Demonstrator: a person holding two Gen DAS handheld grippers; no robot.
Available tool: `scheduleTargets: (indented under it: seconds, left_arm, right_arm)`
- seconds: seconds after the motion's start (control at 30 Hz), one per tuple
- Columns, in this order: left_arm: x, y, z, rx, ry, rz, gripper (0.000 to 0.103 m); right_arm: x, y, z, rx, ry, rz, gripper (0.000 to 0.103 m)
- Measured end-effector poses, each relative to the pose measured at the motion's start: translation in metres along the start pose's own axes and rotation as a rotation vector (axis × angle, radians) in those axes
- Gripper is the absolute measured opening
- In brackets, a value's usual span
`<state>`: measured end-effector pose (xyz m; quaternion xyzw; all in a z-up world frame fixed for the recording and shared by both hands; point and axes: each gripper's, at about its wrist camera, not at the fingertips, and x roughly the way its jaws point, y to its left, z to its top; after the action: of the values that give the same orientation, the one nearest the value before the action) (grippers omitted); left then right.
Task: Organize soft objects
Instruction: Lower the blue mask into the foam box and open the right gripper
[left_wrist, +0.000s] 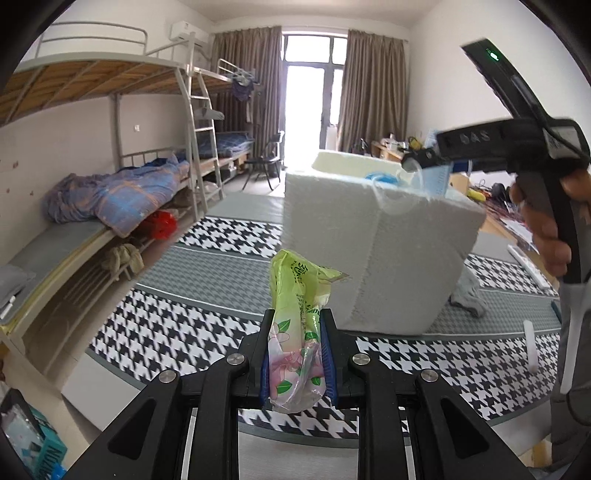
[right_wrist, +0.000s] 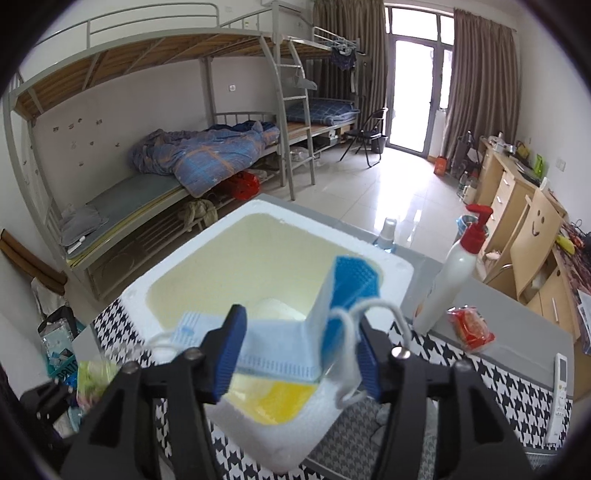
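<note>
Two hand-held grippers at a white foam box (right_wrist: 229, 258), the collecting bin for soft items, which stands on a houndstooth mat (left_wrist: 207, 332). The right gripper (right_wrist: 295, 350) hovers over the box's near rim with its jaws spread wide; a blue face mask (right_wrist: 295, 343) lies folded between the blue pads without being pressed, one ear loop (right_wrist: 347, 369) draped near the right-hand pad. Held directly over the open mouth, the mask is placed so that it should fall inside; judged from this, the release step is under way. The left gripper (left_wrist: 297, 354) waits just outside the box's near wall, jaws narrow and clamped on a green floral tissue pack (left_wrist: 295, 325), which stands upright between the pads, presumably next for the box. Beyond the box's right side stand a white pump bottle (right_wrist: 452, 273) and a red packet (right_wrist: 471, 328); a remote control (right_wrist: 559, 391) lies farther right. A person's hand (left_wrist: 546, 225) grips the right gripper's handle.
</note>
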<state>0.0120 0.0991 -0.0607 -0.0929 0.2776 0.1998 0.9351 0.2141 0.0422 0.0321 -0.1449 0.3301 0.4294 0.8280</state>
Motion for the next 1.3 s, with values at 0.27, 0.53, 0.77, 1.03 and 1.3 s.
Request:
scheduleTargets:
  seconds: [0.27, 0.53, 0.77, 1.03, 1.3]
  left_arm:
    - [-0.012, 0.007, 0.016, -0.003, -0.045, 0.014, 0.024]
    - [-0.027, 0.005, 0.038, 0.019, -0.111, 0.005, 0.024]
    - [-0.036, -0.008, 0.058, 0.049, -0.165, -0.024, 0.024]
    - [-0.041, -0.022, 0.074, 0.085, -0.208, -0.064, 0.024]
    - [-0.041, -0.034, 0.088, 0.115, -0.233, -0.099, 0.024]
  right_arm:
    - [-0.017, 0.003, -0.011, -0.019, -0.005, 0.023, 0.066]
    - [-0.035, 0.000, -0.018, -0.009, -0.043, 0.028, 0.067]
    - [-0.046, -0.003, -0.024, -0.002, -0.073, 0.038, 0.075]
    - [-0.060, -0.002, -0.029, -0.007, -0.119, 0.037, 0.076]
    - [-0.076, -0.004, -0.036, 0.002, -0.186, 0.024, 0.085]
